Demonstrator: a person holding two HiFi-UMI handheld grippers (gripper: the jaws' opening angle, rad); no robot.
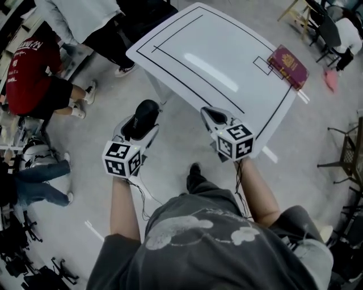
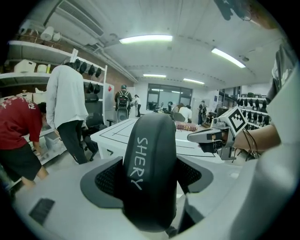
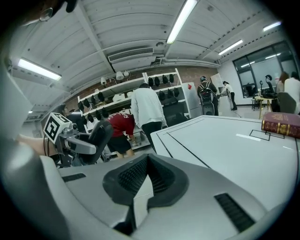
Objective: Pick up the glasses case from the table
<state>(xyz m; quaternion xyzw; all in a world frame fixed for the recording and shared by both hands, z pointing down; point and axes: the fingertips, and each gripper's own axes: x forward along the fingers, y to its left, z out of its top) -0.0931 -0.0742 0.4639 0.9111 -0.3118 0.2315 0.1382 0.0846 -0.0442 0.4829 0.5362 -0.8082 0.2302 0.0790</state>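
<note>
A black, oval glasses case [image 1: 144,113] with "SHERY" written on it sits between the jaws of my left gripper [image 1: 138,127], which is shut on it. The case hangs in the air over the floor, to the left of the white table's [image 1: 187,34] near corner. In the left gripper view the case [image 2: 150,164] stands upright between the dark pads and fills the middle. My right gripper [image 1: 209,114] is over the table's near edge, its pads [image 3: 136,176] closed together with nothing between them. The right gripper view shows the left gripper [image 3: 75,140] with the case [image 3: 99,135].
A maroon book [image 1: 288,65] lies in a marked box at the table's far right corner. A person in a red shirt [image 1: 28,73] and one in white [image 1: 85,17] stand at the left near shelves. Chairs [image 1: 346,153] stand at the right.
</note>
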